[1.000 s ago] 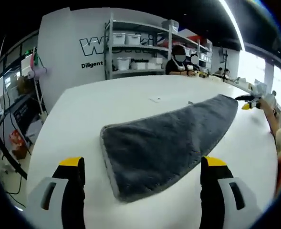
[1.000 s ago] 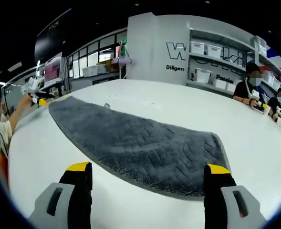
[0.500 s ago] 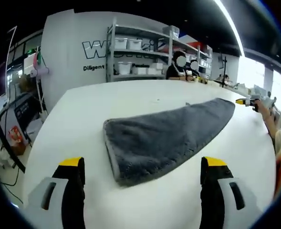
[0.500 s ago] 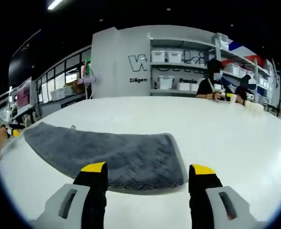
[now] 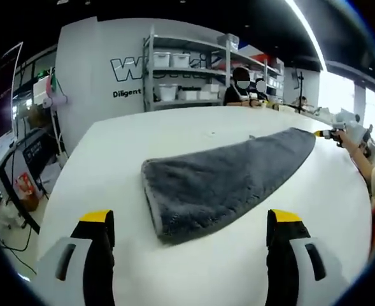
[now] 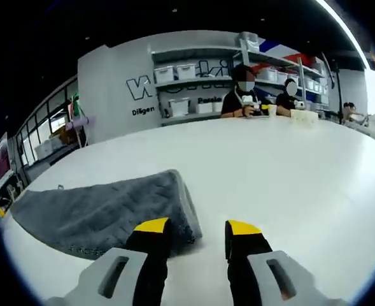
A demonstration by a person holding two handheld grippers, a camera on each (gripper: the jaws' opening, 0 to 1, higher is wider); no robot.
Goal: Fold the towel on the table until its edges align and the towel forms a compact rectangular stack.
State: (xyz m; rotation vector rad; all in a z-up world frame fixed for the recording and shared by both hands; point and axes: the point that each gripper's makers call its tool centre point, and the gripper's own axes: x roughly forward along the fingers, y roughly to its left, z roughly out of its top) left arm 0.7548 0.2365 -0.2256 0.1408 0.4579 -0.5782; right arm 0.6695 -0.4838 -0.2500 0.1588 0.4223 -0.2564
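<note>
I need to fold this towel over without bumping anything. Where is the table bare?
Bare table lies between the grey towel and the far edge toward the shelving. In the right gripper view, a broad bare stretch runs from the towel's end to the seated people. It is tighter at that end, where the right tongs sit.

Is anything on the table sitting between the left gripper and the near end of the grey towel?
Nothing visible does. In the left gripper view the left gripper hangs with its jaws wide apart above bare white table, and the towel lies just ahead with its near edge between the two jaws. No other item lies on that stretch.
</note>
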